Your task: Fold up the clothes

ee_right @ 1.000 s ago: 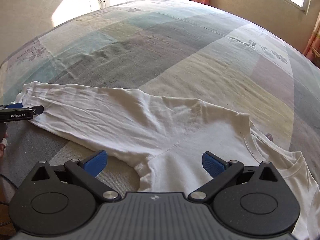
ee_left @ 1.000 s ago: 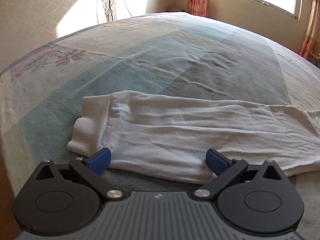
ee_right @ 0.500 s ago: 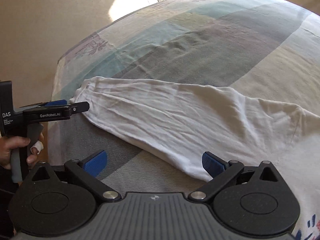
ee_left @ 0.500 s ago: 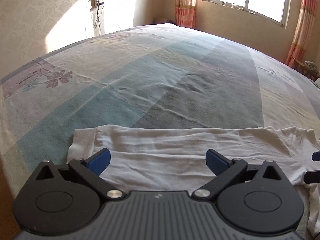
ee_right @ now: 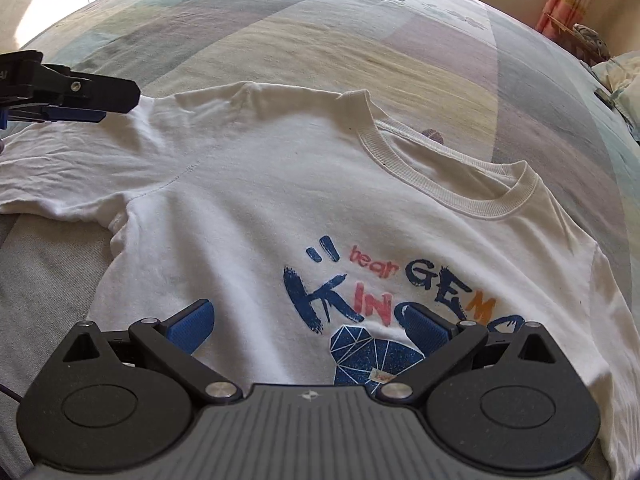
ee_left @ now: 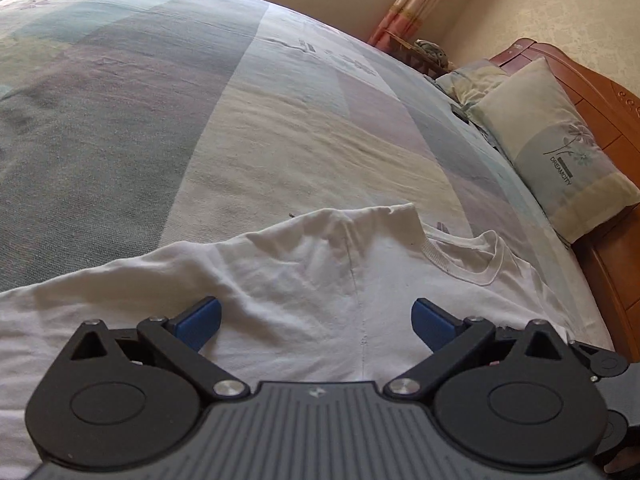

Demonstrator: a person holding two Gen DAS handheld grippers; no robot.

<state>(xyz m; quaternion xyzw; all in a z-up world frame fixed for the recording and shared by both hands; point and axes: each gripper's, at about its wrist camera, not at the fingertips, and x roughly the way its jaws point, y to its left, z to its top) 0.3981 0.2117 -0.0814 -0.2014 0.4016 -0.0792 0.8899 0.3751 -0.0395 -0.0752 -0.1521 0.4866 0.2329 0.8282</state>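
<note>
A white long-sleeved shirt [ee_right: 280, 184] with a blue, pink and orange print lies face up on the bed, its ribbed collar [ee_right: 448, 188] toward the far right. It also shows in the left wrist view [ee_left: 312, 280]. My left gripper [ee_left: 316, 320] is open and empty, hovering over the shoulder and sleeve seam; it also shows in the right wrist view [ee_right: 80, 96] at the left edge. My right gripper [ee_right: 308, 326] is open and empty just above the printed chest.
The bed [ee_left: 280, 120] has a pastel patchwork cover. A pillow [ee_left: 560, 152] leans on the wooden headboard [ee_left: 608, 92] at the right. Curtains [ee_left: 416, 4] and a cluttered stand are beyond the bed.
Both grippers have swung right along the shirt, from the sleeve cuff toward the shoulder and chest. Both stayed open.
</note>
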